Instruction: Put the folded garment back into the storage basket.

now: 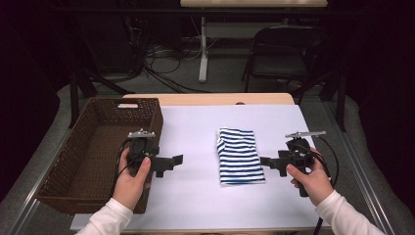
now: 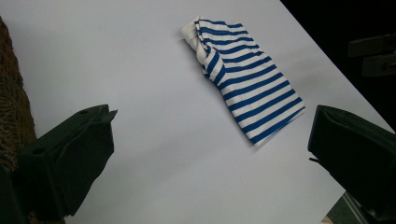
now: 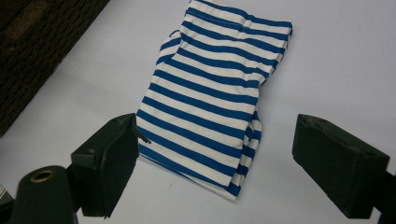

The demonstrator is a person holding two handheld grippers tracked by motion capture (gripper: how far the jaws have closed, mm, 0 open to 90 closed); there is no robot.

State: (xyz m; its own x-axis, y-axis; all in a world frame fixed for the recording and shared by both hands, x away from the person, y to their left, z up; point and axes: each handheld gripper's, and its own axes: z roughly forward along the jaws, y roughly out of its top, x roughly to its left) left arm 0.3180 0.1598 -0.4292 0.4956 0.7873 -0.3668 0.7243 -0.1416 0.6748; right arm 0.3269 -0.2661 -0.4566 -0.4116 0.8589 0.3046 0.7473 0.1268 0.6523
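Your left hand-held gripper (image 1: 177, 159) wide open near the basket (image 1: 100, 147), your right hand-held gripper (image 1: 265, 161) wide open just beside the folded striped cloth (image 1: 238, 155), cloth flat on the tabletop (image 1: 195, 196) between both, nothing in the way.

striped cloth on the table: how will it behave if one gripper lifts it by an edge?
Probably floppy: the striped cloth lies folded in soft layers with a bunched corner, so a one-edge lift would likely let it unfold and drape. It looks thin, so likely light. Pushed across the smooth white table, it would probably wrinkle rather than slide whole.
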